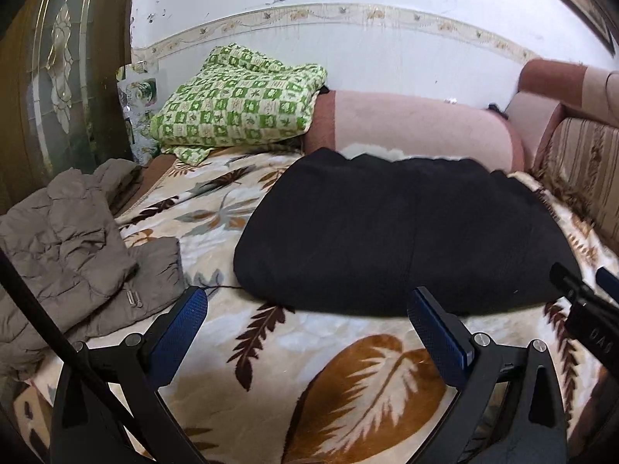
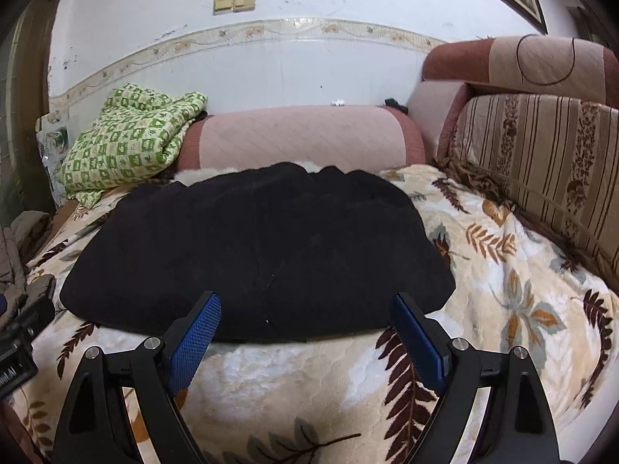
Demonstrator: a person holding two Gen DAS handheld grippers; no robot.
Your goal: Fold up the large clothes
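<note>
Jaws of the left gripper (image 1: 305,305) and right gripper (image 2: 305,311) are held apart and empty just short of the folded black fleece garment (image 2: 255,251), seemingly for its near hem to be taken.

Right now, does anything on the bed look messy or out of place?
Mostly the grey puffer jacket: it lies crumpled at the blanket's left edge, not folded. The black garment lies flat and folded mid-bed, a bit of white fleece poking out at its far edge.
</note>
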